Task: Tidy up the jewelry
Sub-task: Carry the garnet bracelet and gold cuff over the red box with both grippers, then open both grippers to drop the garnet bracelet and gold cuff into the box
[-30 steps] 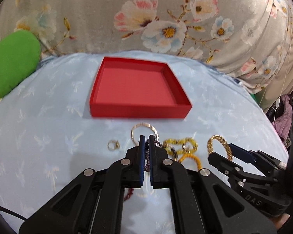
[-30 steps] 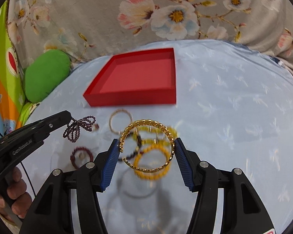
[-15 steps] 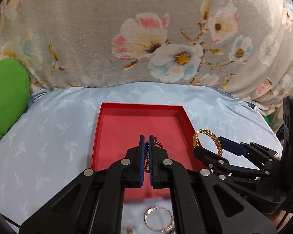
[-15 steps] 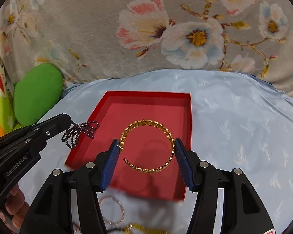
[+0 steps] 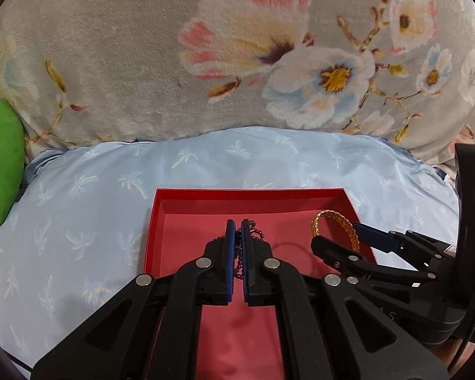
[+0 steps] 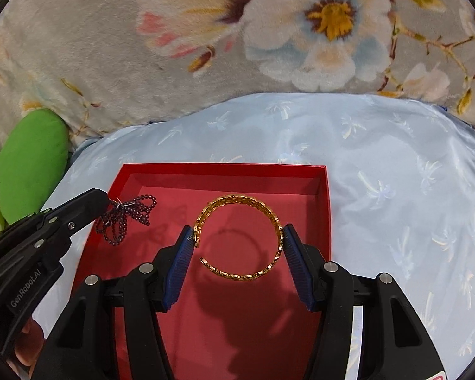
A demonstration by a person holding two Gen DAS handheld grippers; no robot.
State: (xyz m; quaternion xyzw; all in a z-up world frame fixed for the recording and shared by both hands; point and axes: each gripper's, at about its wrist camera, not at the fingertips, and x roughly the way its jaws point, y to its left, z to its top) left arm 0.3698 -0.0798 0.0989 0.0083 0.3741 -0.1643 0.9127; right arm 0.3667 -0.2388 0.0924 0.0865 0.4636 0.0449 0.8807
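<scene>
While both tools hang over one red tray [image 6: 323,209], the left tool [image 5: 237,237] pinches one dark bead chain [image 6: 126,218], and the right tool [image 6: 239,243] grips one open gold bangle [image 6: 237,204] between its pads. Beyond lie a pale blue sheet [image 6: 395,164], one green cushion [image 6: 31,155] and a flowered blanket [image 5: 142,63].

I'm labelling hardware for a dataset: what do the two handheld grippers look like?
Both the left gripper and right gripper are matte black linkages with silver rivets and ribbed blue pads. The left body reads "GenRobot.AI" in white; a bare hand grips it.
</scene>
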